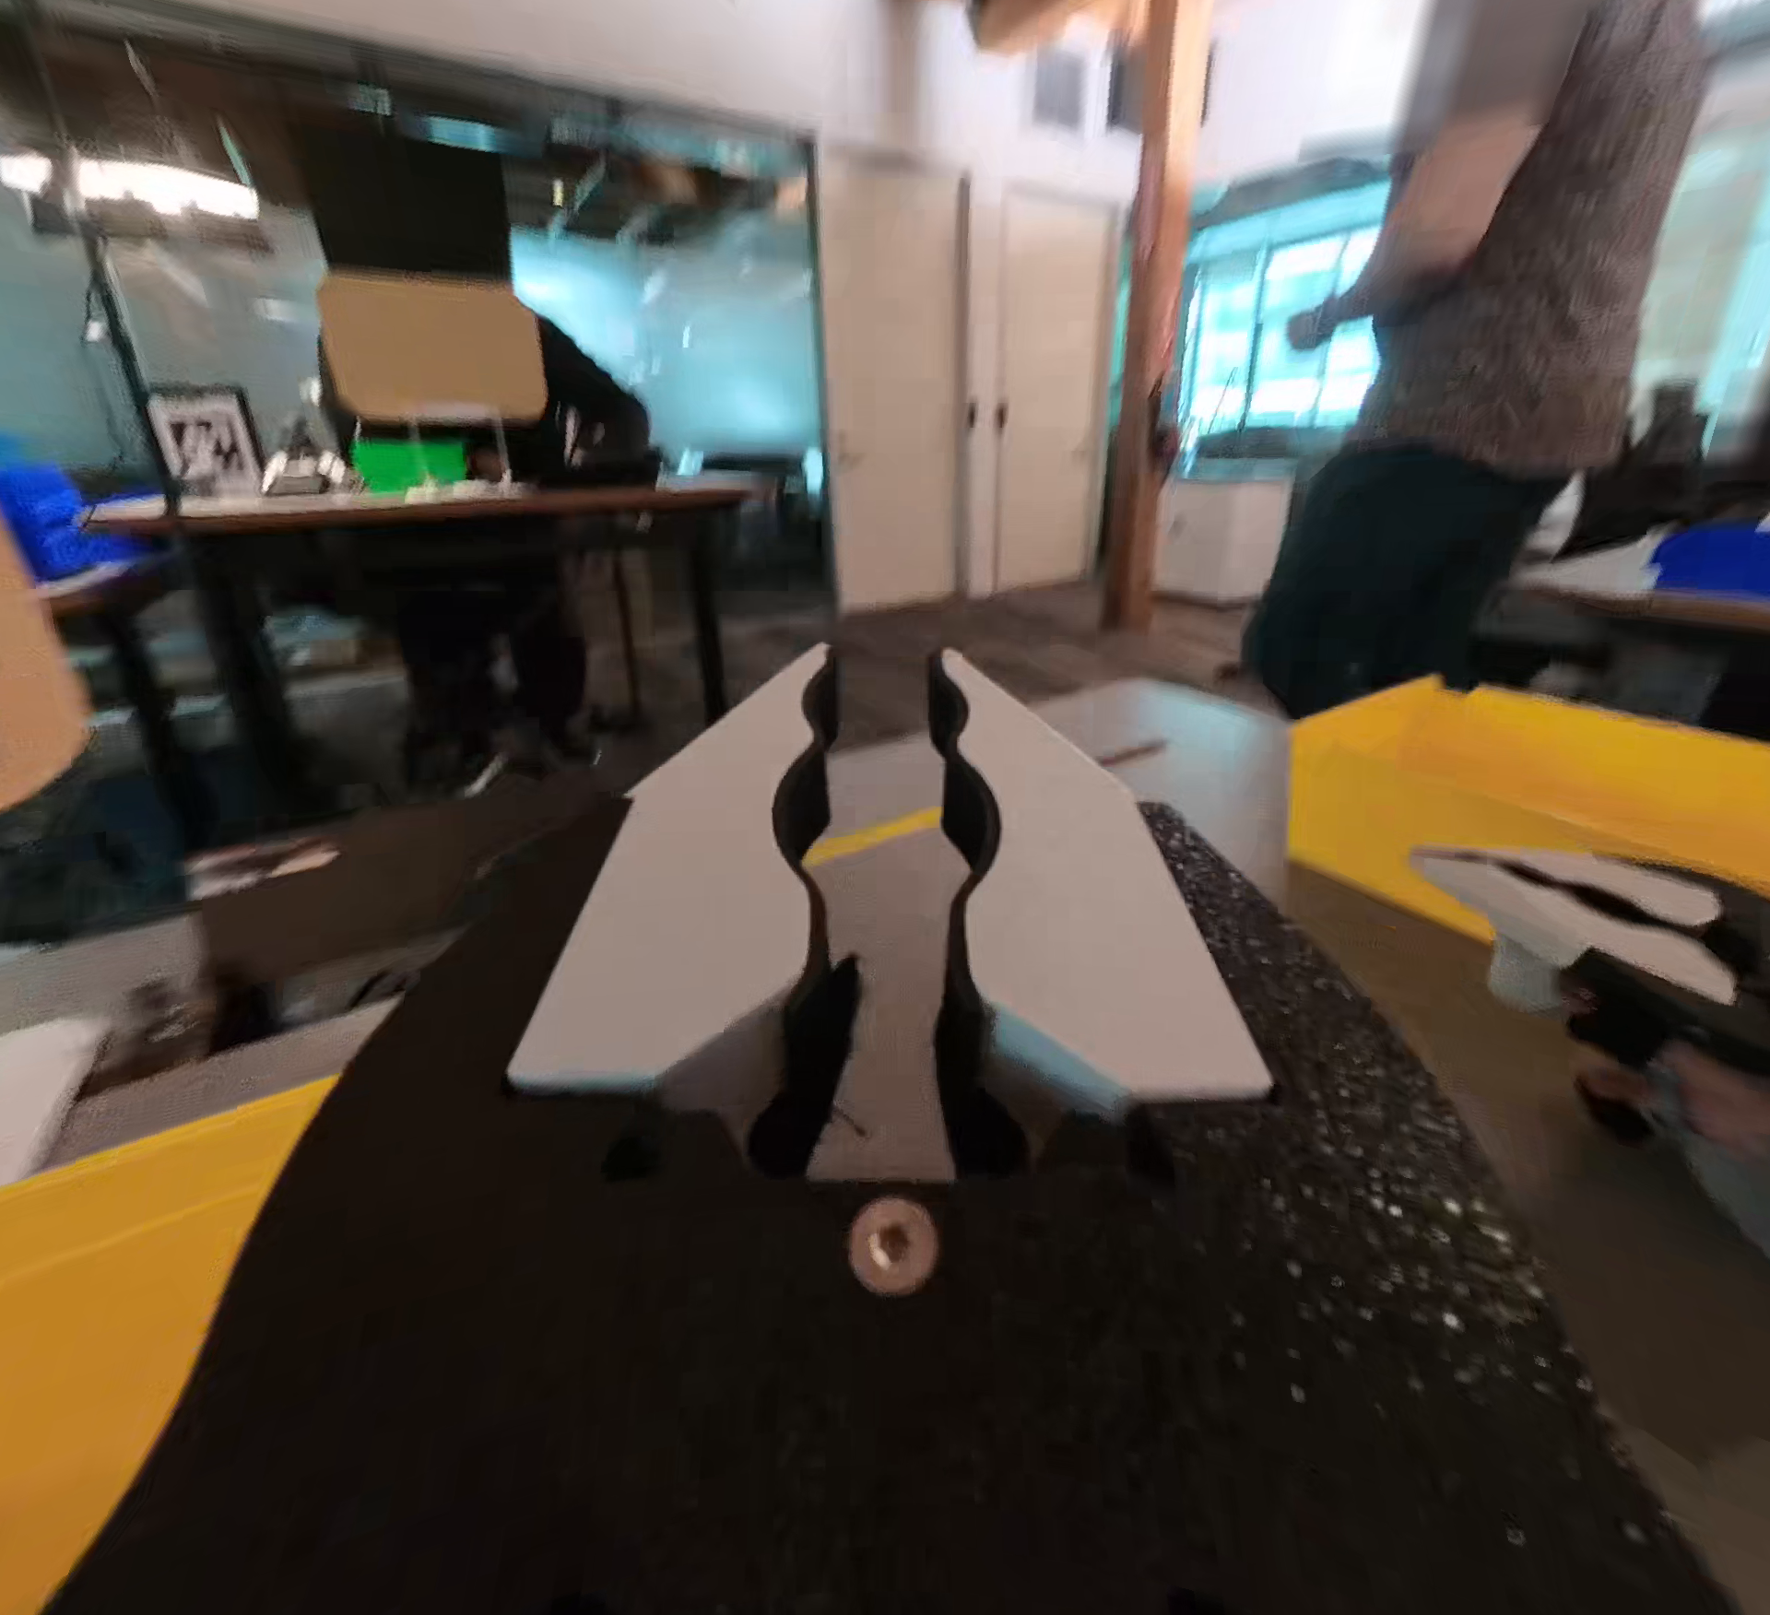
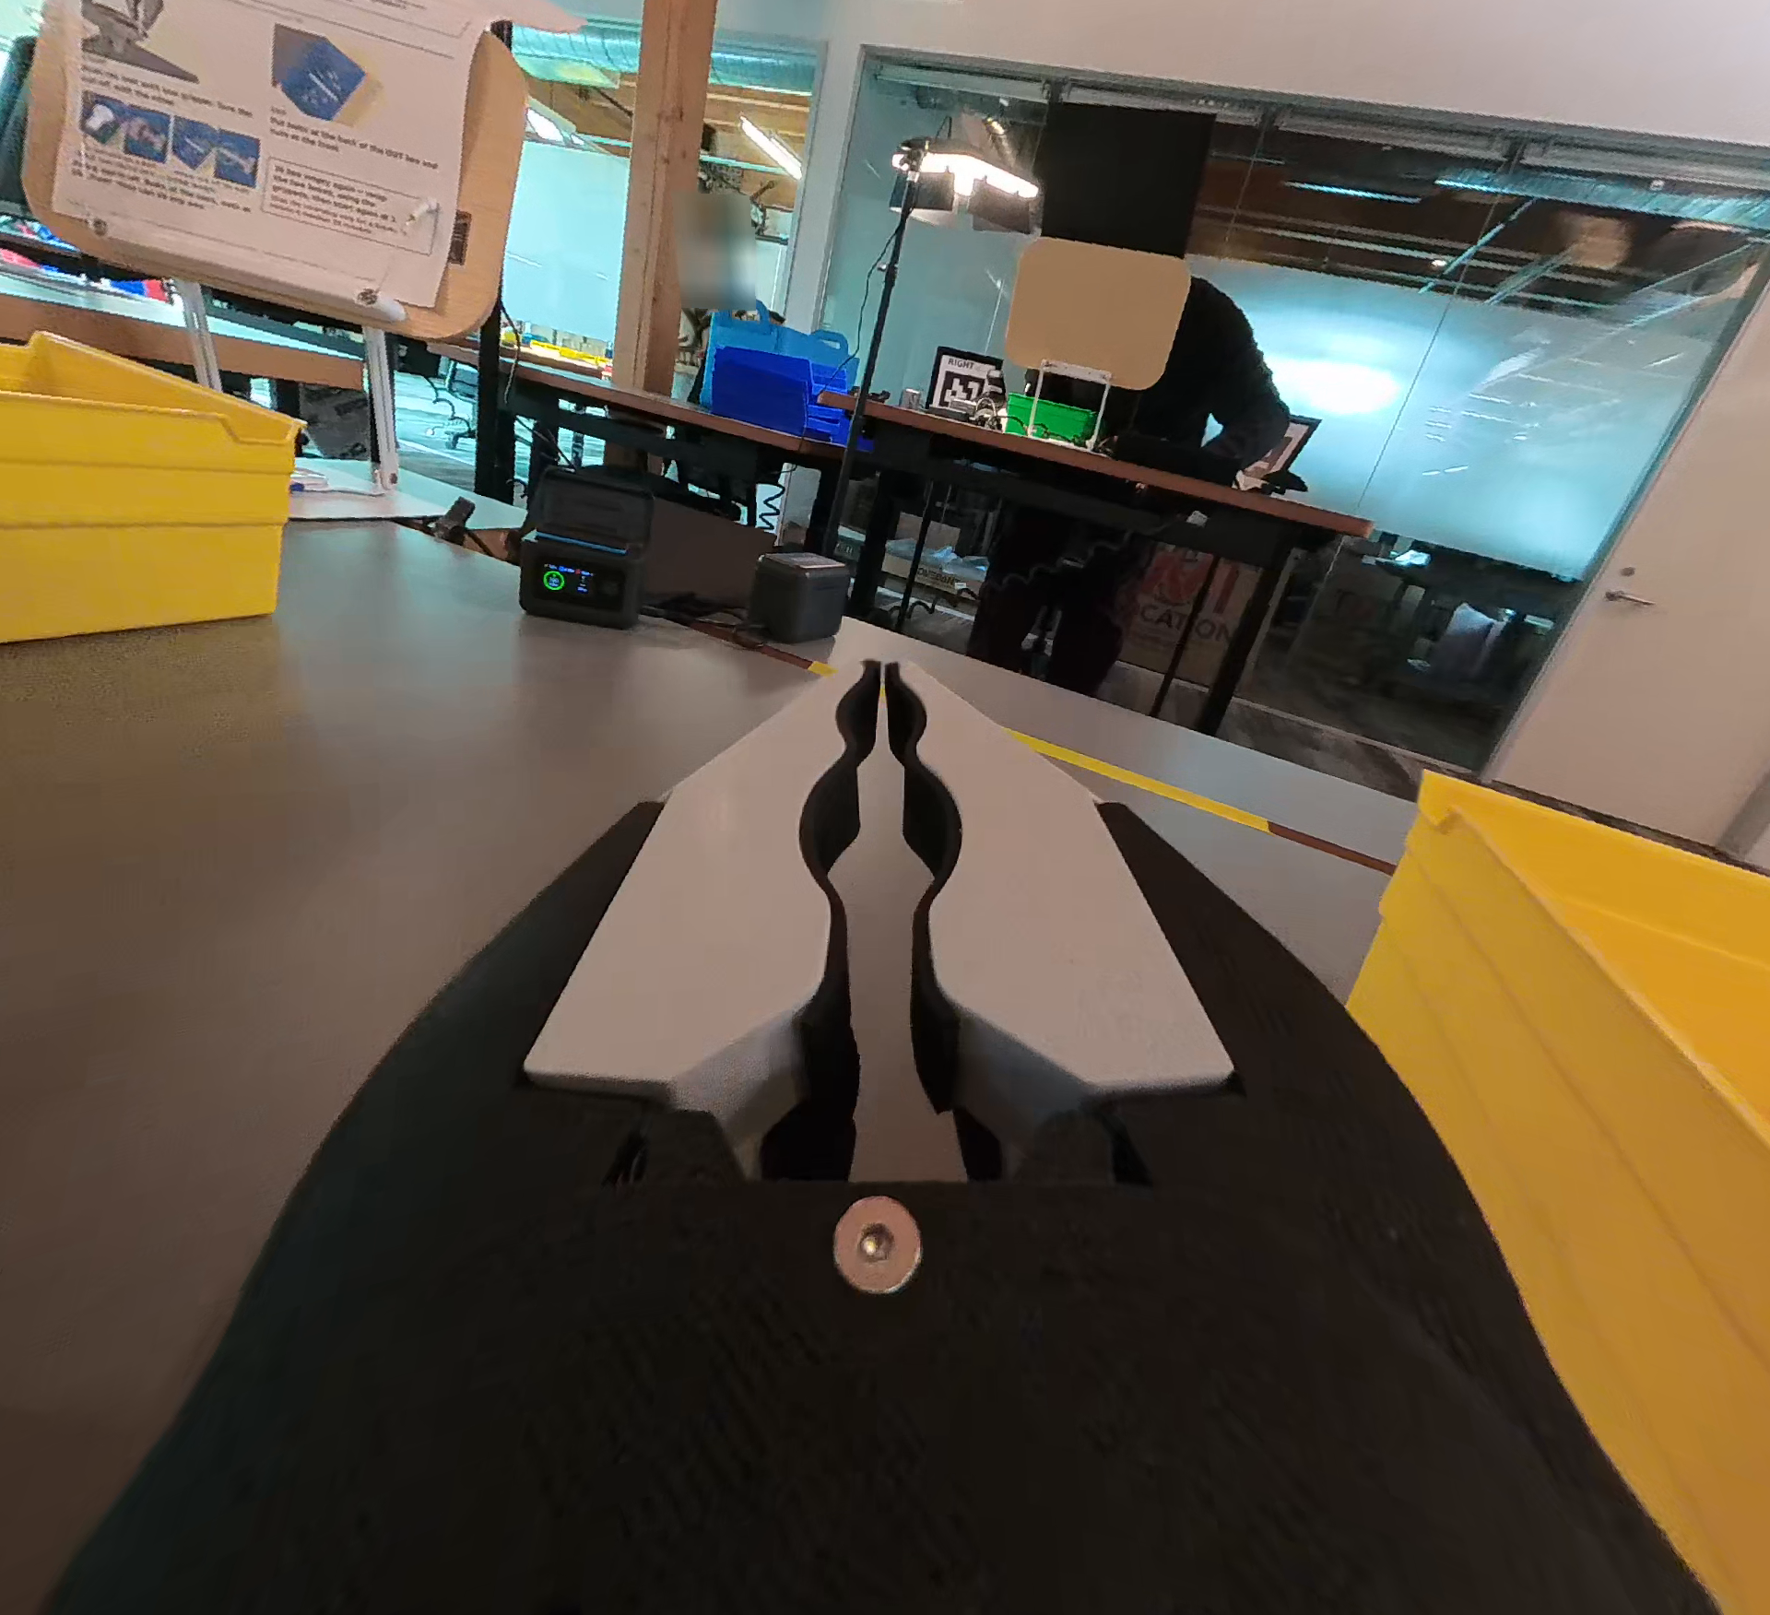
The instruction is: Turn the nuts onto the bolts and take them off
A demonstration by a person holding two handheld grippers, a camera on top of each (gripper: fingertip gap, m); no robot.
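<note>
My left gripper [image 1: 883, 659] stands with a narrow gap between its grey fingers [image 1: 709, 889], nothing between them, held low over the grey worktop [image 1: 1226, 765]. My right gripper [image 2: 883, 667] has its tips all but touching, a sliver of light between them at most, and it too holds nothing.

No nut or bolt shows in either view (so I cannot tell where they lie relative to either gripper).

From the left wrist view, a yellow bin [image 1: 1494, 765] sits just right of my left gripper, with my right gripper [image 1: 1571, 908] low in front of it. Another yellow bin edge [image 1: 124, 1263] lies at the lower left. Beyond the worktop a person in a patterned shirt [image 1: 1532, 209] stands to the right; this view is blurred.

From the right wrist view, stacked yellow bins [image 2: 1580, 1042] sit close on the right and another yellow stack [image 2: 134, 506] well off to the left. Ahead on the worktop stand a small dark device with a lit screen [image 2: 579, 559] and a grey box [image 2: 803, 597] beside it. A printed instruction sheet on a stand [image 2: 278, 94] rises at upper left. A yellow tape line [image 2: 1149, 788] runs along the worktop's far edge.
</note>
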